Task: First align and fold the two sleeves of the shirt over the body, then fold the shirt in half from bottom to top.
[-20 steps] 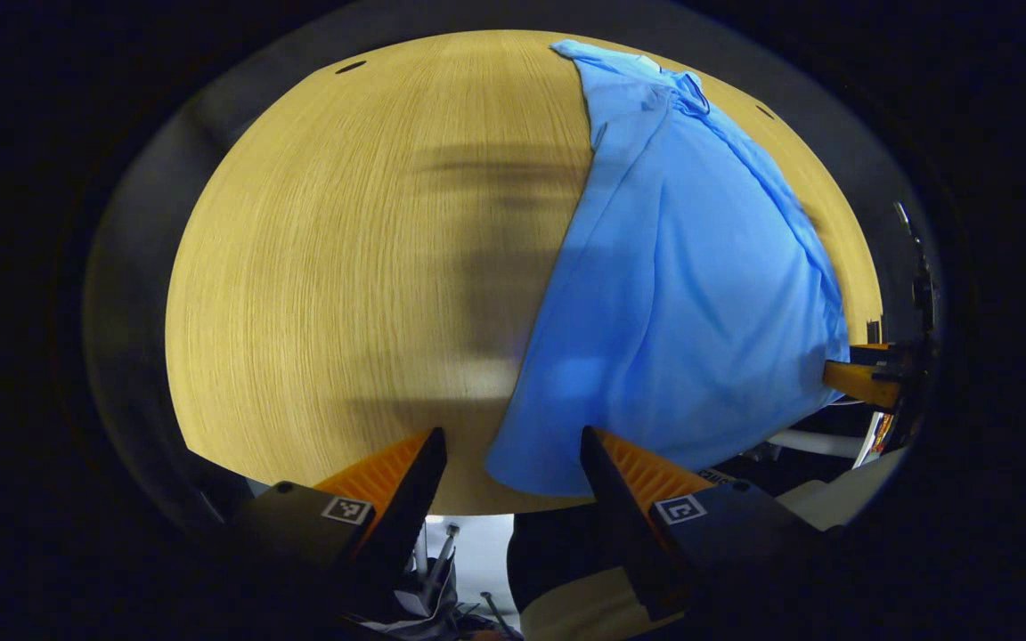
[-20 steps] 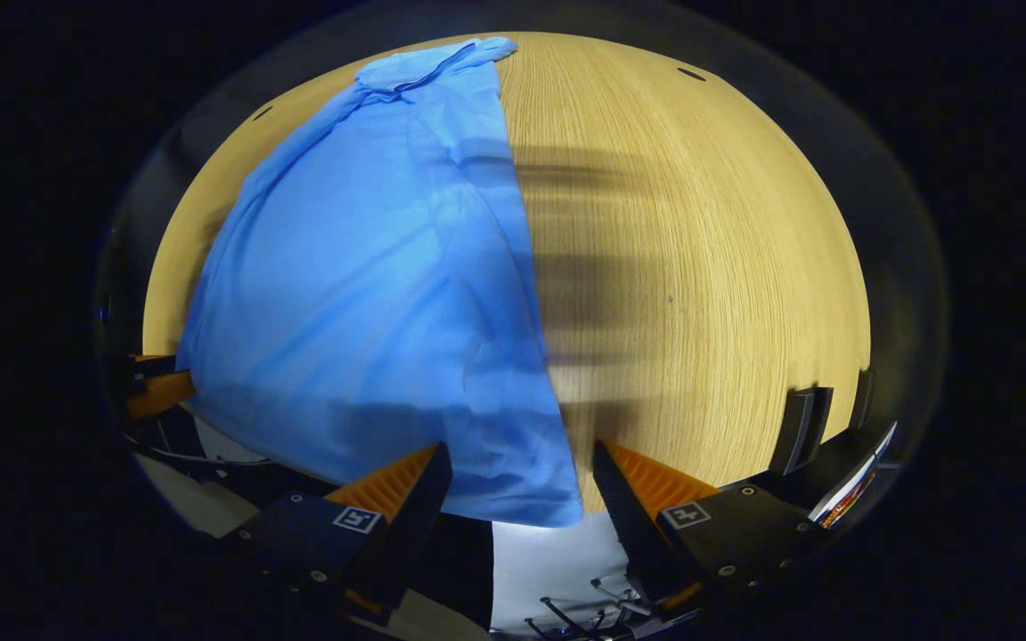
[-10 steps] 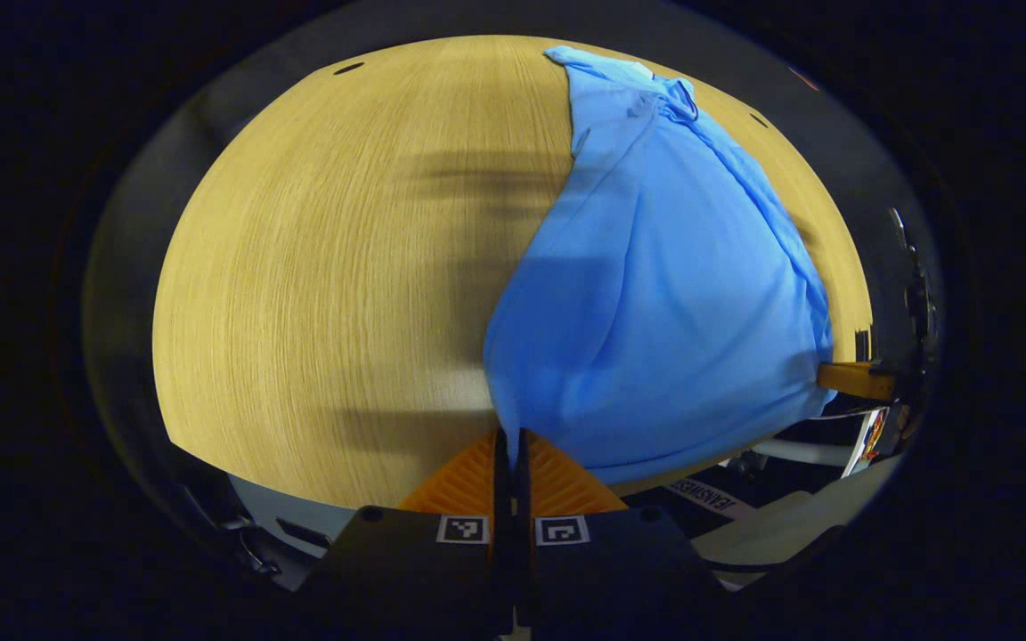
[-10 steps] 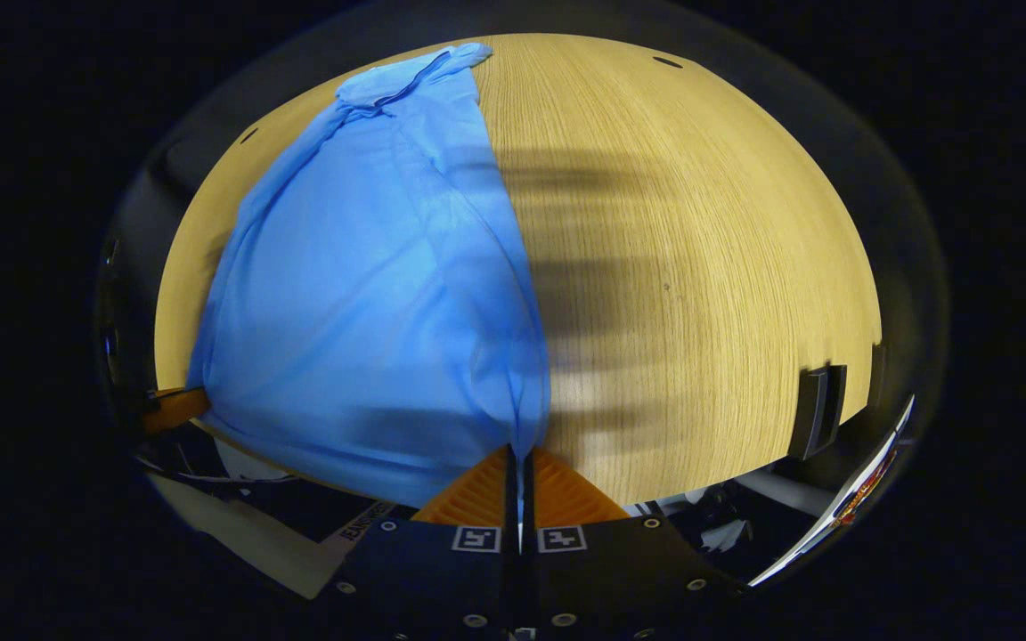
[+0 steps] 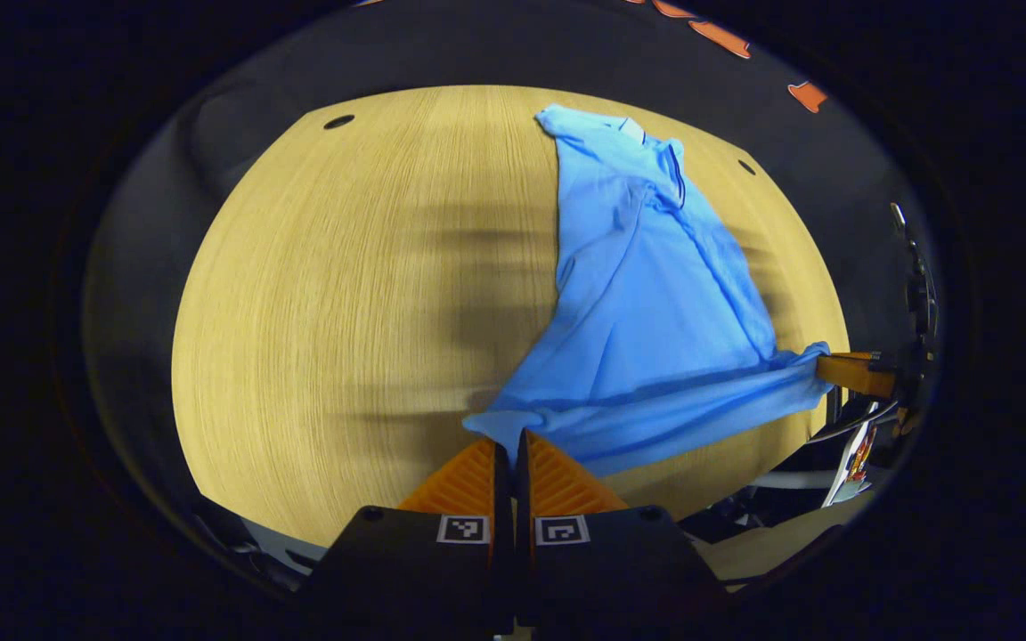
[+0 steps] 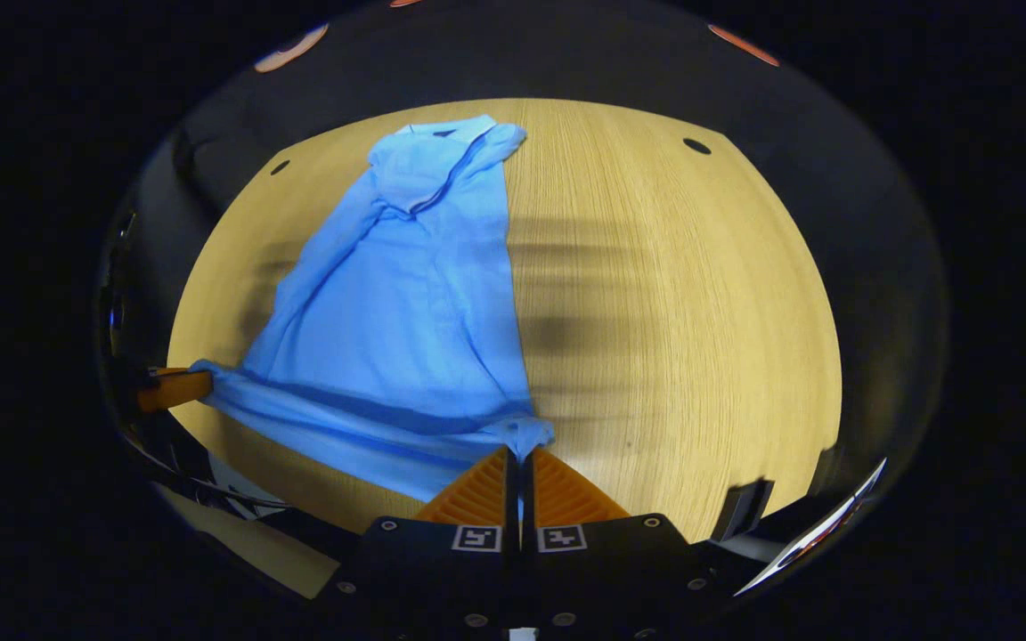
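Since the shirt is thin soft knit, it should handle light and limp: no stiffness, drapes and bunches wherever it's unsupported, probably slides easily on the smooth wood table. Best hold is at the two hem corners, pinching through all layers, which is where both claws are now.

Where it is: in the left gripper view the shirt lies on the right half of the table, collar far away at about 12 o'clock and the hem nearest the camera, running from 6 o'clock out to 3 o'clock. In the right gripper view it's mirrored: shirt on the left half of the table, collar at 12, hem from 6 out to 9.

Left claw: fingers pressed together, no visible gap, with a bunched hem corner caught between them at 6 o'clock. Right claw: same, fully closed on the other hem corner, a small wad of fabric poking out at the tips. Each claw is also visible in the other view, at the far end of the hem: right one at 3 o'clock in the left view, left one at 9 o'clock in the right view.

The hem is pulled into a taut rope-like band between the two grips. The body looks narrowed, so I'd judge the sleeves are already folded in and the bottom-to-top fold is underway.
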